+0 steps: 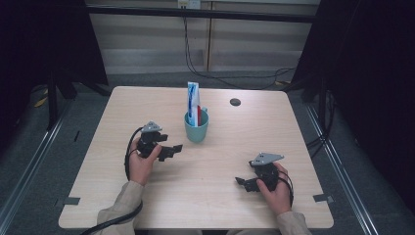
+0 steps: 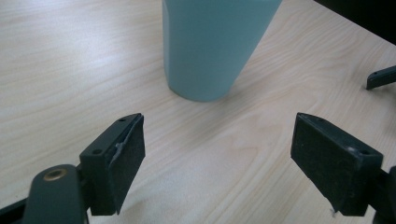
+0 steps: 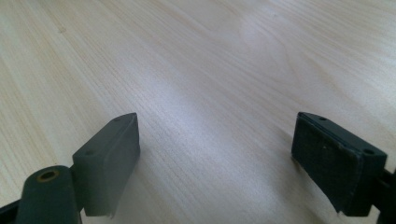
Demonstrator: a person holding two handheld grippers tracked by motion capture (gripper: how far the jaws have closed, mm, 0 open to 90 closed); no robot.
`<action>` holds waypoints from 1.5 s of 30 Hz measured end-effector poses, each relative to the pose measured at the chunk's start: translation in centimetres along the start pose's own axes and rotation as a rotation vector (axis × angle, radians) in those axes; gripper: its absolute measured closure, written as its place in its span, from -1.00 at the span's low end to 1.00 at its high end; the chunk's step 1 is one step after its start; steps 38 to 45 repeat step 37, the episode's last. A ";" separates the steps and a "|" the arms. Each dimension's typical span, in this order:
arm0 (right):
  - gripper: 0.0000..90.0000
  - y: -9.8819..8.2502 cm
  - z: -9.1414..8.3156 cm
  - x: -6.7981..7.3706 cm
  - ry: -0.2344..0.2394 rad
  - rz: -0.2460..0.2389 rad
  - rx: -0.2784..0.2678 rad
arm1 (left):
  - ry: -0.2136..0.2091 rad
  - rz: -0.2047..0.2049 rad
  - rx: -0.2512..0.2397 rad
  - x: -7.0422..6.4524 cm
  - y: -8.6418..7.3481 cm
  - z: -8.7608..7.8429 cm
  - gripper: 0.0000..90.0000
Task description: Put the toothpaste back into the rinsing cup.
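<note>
Both grippers' jaws gape; left gripper [image 1: 171, 149] faces teal cup [image 1: 196, 128].

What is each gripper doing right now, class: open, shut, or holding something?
Left gripper: open, holding nothing, pointed at the teal cup just ahead.
Right gripper: open, holding nothing, over the bare table.

One teal cup [image 1: 196, 128], one toothpaste tube [image 1: 193, 100], two hand-held grippers.
</note>
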State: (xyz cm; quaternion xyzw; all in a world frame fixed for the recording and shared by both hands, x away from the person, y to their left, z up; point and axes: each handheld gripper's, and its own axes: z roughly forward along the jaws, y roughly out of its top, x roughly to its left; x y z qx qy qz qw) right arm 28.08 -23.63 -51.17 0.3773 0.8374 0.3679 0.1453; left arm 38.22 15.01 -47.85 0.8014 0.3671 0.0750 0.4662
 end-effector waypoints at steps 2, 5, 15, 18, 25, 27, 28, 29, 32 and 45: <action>-0.67 0.0 0.0 0.0 0.000 0.000 0.000 | 0.006 -0.007 0.003 0.0 -0.4 0.1 -0.60; -0.67 0.0 0.0 0.0 0.000 0.001 0.000 | 0.010 -0.011 0.009 0.1 -1.0 0.2 -0.59; -0.67 0.0 0.0 0.0 -0.002 -0.002 0.001 | 0.035 0.024 0.046 0.0 -2.4 0.1 -0.58; -0.67 0.0 0.0 0.0 -0.002 -0.001 0.001 | 0.040 0.037 0.053 0.0 -2.7 0.0 -0.58; -0.67 0.0 0.0 0.0 -0.002 -0.002 0.001 | 0.065 0.067 0.076 -0.1 -3.7 0.0 -0.58; -0.67 0.0 0.0 0.0 -0.002 -0.002 0.000 | 0.067 0.081 0.087 -0.2 -3.8 0.1 -0.58; -0.67 0.0 0.0 0.0 -0.002 -0.002 0.000 | 0.071 0.083 0.086 -0.2 -3.8 0.1 -0.58; -0.67 0.0 0.0 0.0 -0.002 -0.001 0.001 | 0.077 0.092 0.090 -0.3 -3.8 0.0 -0.58; -0.67 0.0 0.0 0.0 -0.002 -0.001 0.000 | 0.086 0.106 0.100 -0.3 -3.8 0.1 -0.58; -0.67 0.0 0.0 0.0 -0.002 -0.001 0.000 | 0.094 0.119 0.116 -0.5 -3.8 0.2 -0.58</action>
